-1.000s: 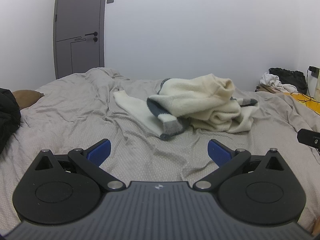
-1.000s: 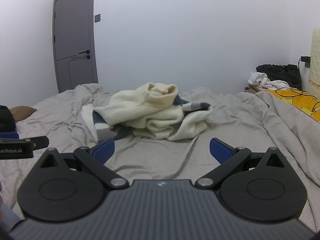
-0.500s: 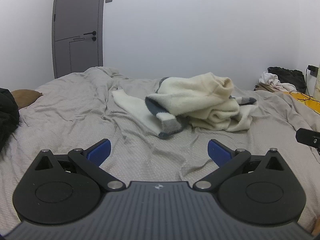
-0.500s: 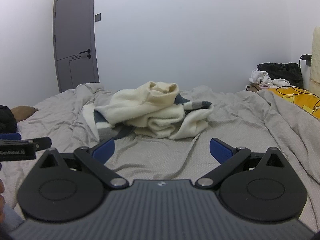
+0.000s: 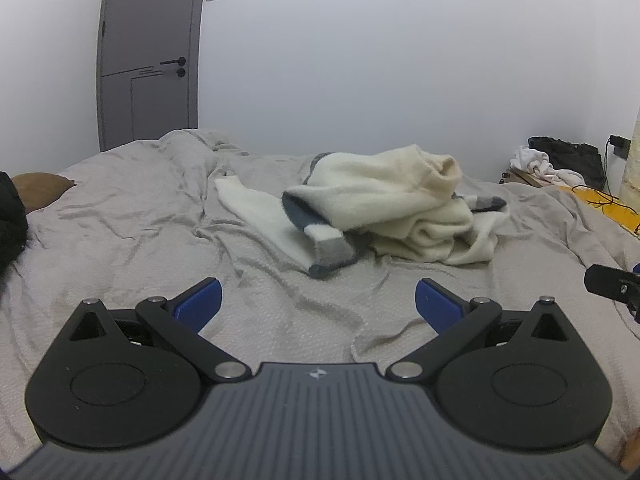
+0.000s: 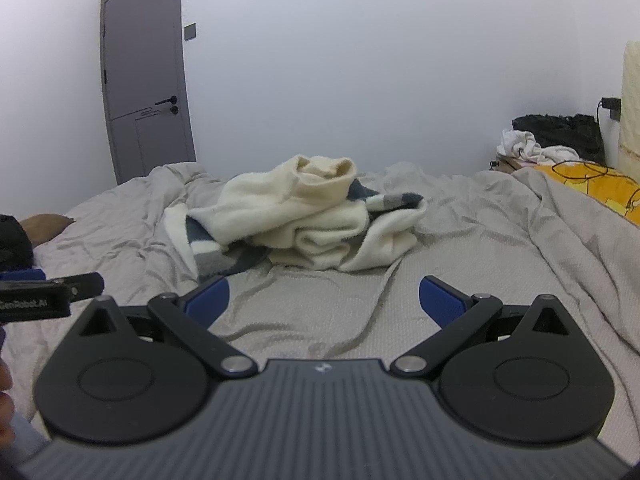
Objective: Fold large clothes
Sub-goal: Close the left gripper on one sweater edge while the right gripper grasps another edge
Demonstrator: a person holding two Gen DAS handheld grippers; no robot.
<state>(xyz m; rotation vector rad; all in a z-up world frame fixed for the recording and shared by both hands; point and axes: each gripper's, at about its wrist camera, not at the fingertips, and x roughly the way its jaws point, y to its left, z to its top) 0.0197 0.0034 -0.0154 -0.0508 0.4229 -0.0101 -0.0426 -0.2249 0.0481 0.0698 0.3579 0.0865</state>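
A crumpled cream garment point(image 5: 384, 208) with grey and dark blue bands is seen lying in a heap on the wrinkled grey bedsheet point(image 5: 132, 220), ahead of both tools and well apart from them. From the left wrist view, the left gripper point(image 5: 318, 300) is held low over the sheet with its 2 blue-padded fingers point(image 5: 200, 302) spread wide, and nothing is gripped between them; the heap lies beyond the gap and slightly to its right, with 1 sleeve stretched flat toward the left and a banded cuff nearest the tool. From the right wrist view, the right gripper point(image 6: 324, 298) is likewise held low and level over the bed, its jaws wide apart and empty; the garment point(image 6: 304, 220) is placed ahead and a little to the left of the gap, its open neck turned upward at the top of the pile. Bare sheet is left between each tool and the cloth, so neither is touching it. Part of the left tool is caught at the left edge of the right view, and part of the right tool at the right edge of the left view, so the 2 are held side by side, both pointed toward the far wall. A grey door point(image 5: 150, 52) is seen in the wall beyond the bed, and a yellow fabric point(image 6: 592, 188) lies at the right.
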